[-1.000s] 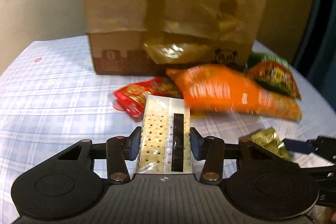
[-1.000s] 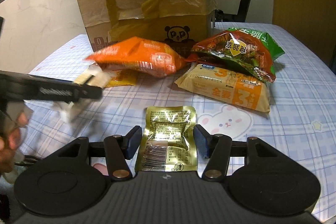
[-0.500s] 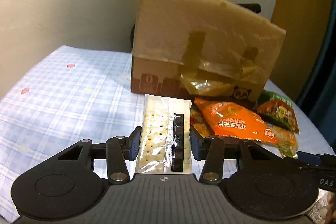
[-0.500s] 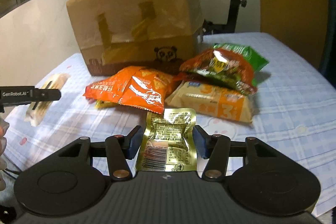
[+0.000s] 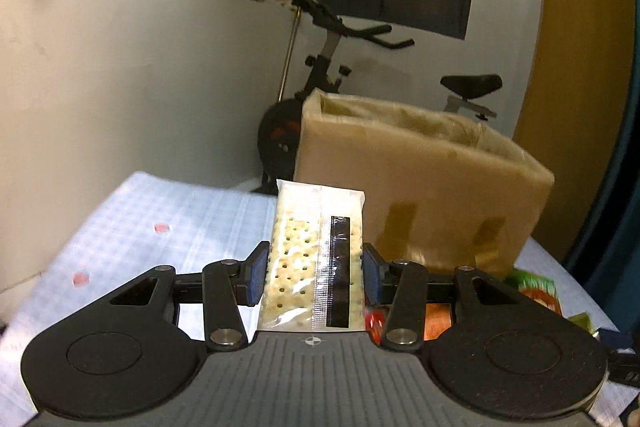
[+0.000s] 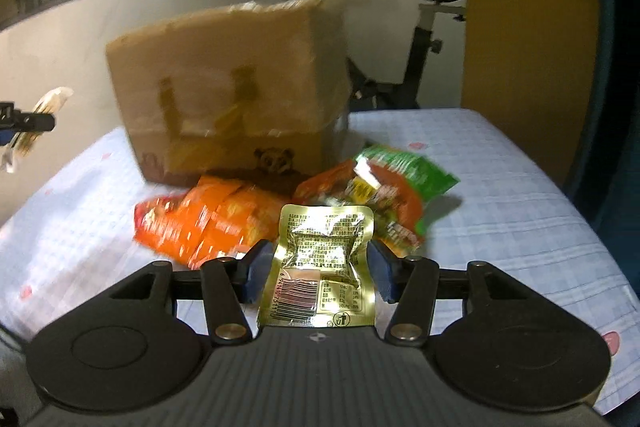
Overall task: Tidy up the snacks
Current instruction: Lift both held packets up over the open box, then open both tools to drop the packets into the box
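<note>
Left wrist view: the left gripper [image 5: 314, 277] is clamped on a clear-wrapped cracker packet [image 5: 316, 259], held clear of the checked tablecloth [image 5: 160, 227] before the open tape-patched cardboard box [image 5: 424, 187]; next, I judge, it must clear the rim.

Right wrist view: the right gripper [image 6: 316, 271] is clamped on a gold foil sachet [image 6: 322, 267], above the orange and green bags at the box's foot.

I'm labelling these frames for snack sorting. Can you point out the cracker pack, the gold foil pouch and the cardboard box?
cracker pack [image 5: 316, 259], left wrist view, on its clear wrapper mid-pack.
gold foil pouch [image 6: 324, 259], right wrist view, on its crinkled middle.
cardboard box [image 6: 240, 99], right wrist view, on its taped front face.
</note>
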The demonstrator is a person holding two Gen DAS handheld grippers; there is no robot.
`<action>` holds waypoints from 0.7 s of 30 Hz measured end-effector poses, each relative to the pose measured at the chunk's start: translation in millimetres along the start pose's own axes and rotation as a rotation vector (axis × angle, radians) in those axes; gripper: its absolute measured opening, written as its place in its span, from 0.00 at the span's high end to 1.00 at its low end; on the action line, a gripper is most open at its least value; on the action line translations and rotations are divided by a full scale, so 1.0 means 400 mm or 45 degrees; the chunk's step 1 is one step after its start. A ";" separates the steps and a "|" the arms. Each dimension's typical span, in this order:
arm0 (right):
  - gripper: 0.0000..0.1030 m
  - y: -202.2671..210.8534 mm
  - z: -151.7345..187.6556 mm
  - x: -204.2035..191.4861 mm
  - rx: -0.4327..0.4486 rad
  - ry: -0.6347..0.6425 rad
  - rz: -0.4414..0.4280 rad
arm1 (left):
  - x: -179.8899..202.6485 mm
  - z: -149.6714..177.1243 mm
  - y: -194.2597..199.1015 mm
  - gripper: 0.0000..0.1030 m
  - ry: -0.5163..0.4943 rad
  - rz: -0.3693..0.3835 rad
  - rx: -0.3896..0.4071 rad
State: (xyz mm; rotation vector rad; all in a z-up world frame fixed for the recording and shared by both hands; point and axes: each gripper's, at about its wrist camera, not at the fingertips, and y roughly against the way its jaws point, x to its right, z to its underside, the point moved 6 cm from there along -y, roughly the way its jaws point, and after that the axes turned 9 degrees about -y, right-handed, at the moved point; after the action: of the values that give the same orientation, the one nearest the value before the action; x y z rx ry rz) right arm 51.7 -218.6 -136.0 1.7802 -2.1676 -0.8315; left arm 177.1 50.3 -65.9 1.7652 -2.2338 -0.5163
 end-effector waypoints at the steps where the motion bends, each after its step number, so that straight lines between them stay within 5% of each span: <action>1: 0.46 0.008 -0.020 0.001 0.024 -0.001 -0.006 | -0.001 -0.018 -0.002 0.52 -0.008 -0.002 0.007; 13: 0.46 0.005 -0.378 -0.138 0.349 0.168 -0.208 | 0.071 -0.301 -0.070 0.52 -0.178 0.049 0.131; 21: 0.46 -0.187 -0.474 -0.235 0.319 0.256 -0.255 | 0.123 -0.372 -0.260 0.52 -0.217 0.011 0.044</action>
State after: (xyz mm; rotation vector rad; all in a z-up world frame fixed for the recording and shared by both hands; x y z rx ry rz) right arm 231.6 -191.4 -4.7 2.1256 -2.0615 -0.4077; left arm 317.6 -36.8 23.9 1.7890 -2.3758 -0.6530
